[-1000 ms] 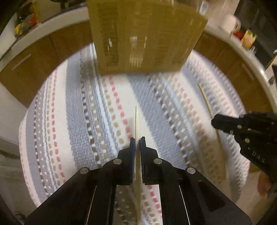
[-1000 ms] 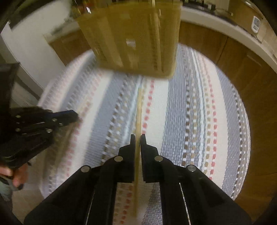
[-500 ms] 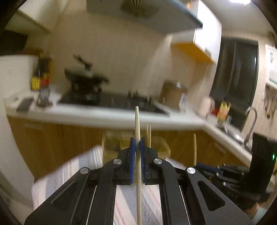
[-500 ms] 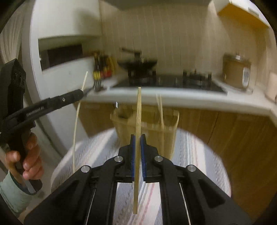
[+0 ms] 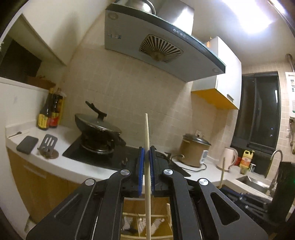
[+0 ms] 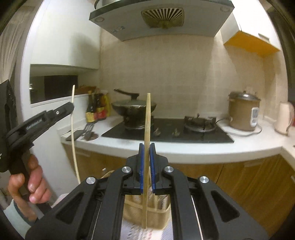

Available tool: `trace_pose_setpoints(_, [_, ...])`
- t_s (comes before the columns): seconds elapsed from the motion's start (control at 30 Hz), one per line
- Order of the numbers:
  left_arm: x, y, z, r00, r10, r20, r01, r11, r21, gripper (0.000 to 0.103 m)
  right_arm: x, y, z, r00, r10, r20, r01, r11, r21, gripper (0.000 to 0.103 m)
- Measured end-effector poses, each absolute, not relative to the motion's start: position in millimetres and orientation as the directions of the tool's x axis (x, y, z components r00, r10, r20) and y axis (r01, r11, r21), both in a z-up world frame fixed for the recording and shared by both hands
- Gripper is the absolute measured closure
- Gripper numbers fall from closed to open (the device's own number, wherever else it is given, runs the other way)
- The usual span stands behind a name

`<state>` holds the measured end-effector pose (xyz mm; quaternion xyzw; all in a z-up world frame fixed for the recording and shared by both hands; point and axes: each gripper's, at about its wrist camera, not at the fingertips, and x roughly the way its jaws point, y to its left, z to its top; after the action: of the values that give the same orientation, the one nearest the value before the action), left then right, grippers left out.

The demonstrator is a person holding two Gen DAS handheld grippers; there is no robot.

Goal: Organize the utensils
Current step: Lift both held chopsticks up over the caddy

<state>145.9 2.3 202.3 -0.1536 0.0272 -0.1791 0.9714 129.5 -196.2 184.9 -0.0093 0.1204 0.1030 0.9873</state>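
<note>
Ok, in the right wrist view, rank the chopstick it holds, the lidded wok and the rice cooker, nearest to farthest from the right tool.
1. Chopstick: clamped upright in the right tool.
2. Lidded wok: on the left burner, just behind the chopstick.
3. Rice cooker: far right on the counter.

Warm, yellowish indoor light comes from a ceiling lamp (image 5: 247, 16) that blows out white in the left view's upper right corner. Both views bulge and darken toward the rims. The basket (image 6: 147, 214) and striped cloth (image 6: 132, 232) look soft and blurred.
</note>
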Motion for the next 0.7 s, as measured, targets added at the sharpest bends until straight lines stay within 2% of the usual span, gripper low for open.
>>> trace_pose_setpoints(0.27, [188.5,-7.1,172.1,0.936,-0.351,-0.006,0.332,0.89,-0.312,0.099,164.7,-220.6,171.7,0.969,0.178,-0.174,-0.169,0.984,0.062,0.099])
trace_pose_setpoints(0.4, [204.5,-11.9,158.9,0.931,-0.364,-0.014,0.342,0.888,-0.306,0.099,176.8,-221.5,159.3,0.967,0.183,-0.175,-0.172,0.982,0.078,0.099])
trace_pose_setpoints(0.7, [215.2,-15.5,143.5,0.956,-0.292,0.007,0.283,0.921,-0.269,0.099,189.7,-213.7,129.2,0.966,0.17,-0.194,-0.163,0.985,0.051,0.099])
